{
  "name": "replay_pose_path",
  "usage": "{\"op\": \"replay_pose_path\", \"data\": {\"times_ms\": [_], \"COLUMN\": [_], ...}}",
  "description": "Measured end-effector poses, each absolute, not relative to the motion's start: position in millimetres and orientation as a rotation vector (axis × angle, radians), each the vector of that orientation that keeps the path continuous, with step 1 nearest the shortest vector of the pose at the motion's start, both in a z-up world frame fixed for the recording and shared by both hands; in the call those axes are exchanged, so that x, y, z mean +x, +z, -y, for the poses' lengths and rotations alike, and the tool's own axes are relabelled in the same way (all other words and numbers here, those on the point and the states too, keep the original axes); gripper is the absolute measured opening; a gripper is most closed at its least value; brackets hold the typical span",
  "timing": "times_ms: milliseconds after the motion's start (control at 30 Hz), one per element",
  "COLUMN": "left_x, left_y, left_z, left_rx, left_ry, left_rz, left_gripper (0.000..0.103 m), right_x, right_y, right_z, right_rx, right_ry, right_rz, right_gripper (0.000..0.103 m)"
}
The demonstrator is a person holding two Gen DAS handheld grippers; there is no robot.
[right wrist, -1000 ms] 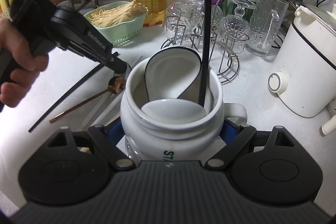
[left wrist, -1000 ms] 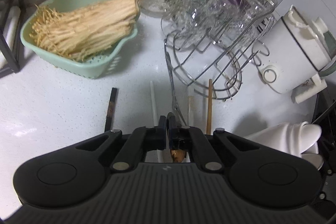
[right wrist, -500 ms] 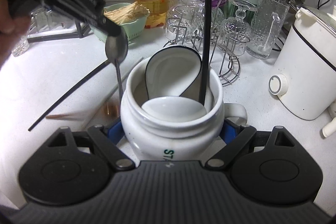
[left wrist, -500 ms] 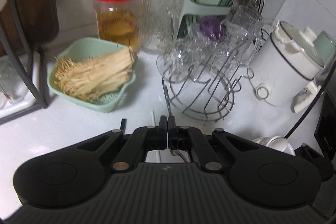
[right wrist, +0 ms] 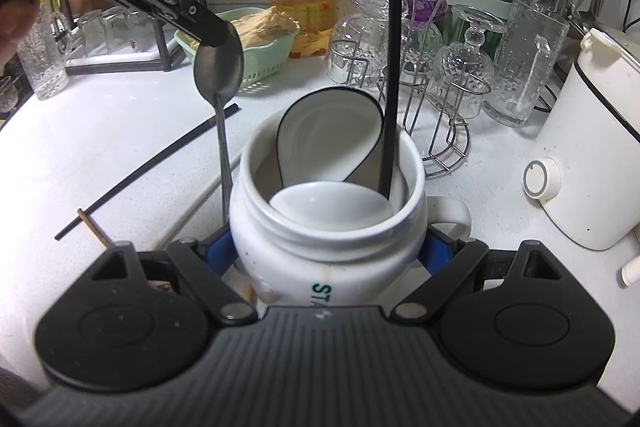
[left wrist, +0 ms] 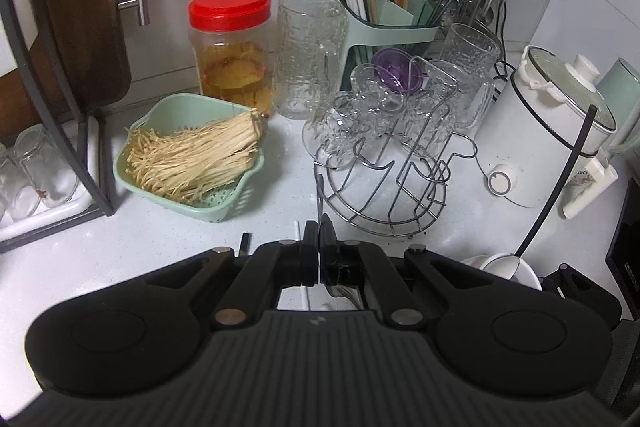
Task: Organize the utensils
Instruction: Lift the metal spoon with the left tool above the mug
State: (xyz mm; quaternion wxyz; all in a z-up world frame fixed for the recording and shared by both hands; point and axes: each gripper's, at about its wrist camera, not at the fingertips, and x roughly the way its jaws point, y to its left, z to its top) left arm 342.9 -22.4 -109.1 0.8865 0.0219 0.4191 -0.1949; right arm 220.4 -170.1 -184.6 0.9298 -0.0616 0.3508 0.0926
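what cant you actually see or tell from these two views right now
- Right wrist view: the metal spoon's handle end is hidden behind the white mug.
- Right wrist view: the mug's lettering is cut off by the right gripper body.
- Left wrist view: the left gripper hides most of the spoon; only slivers show.
- The black chopstick's top leaves the frame.

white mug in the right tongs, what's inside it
Inside the white mug stand two white ceramic spoons and a black chopstick. Their lower ends and the bottom of the mug are hidden by its wall.
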Motion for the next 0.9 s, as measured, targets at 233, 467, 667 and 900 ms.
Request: {"op": "replay_pose_path", "data": {"times_ms": [233,467,667,900], "left_x": [336.6,328.9,319.8,307.3], "left_y": [-94.2,-76.6,-53.1,-12.3], "left_z": [16.3,4.9,-4.3,-2.5], "left_rx": [0.025,0.004,-0.011,-0.028], "left_ry": [-0.373,-0.331,-0.3,-0.304], "left_rz": [-0.833,-0.801,-0.758,-0.675], "left_gripper": [0.0,0.0,0.0,0.0], "right_x": [220.9,224.1,228.4,229.5], "right_y": [-184.9,-184.7,-184.8,-185.0], "right_z": [172.1,172.6,170.7,170.0], "right_rx": [-0.134,-0.148,-0.157,-0.162], "right_ry": [0.215,0.238,0.246,0.253], "right_rz": [-0.708,-0.704,-0.701,-0.7], "right_gripper": [0.092,0.092,0.092,0.092]}}
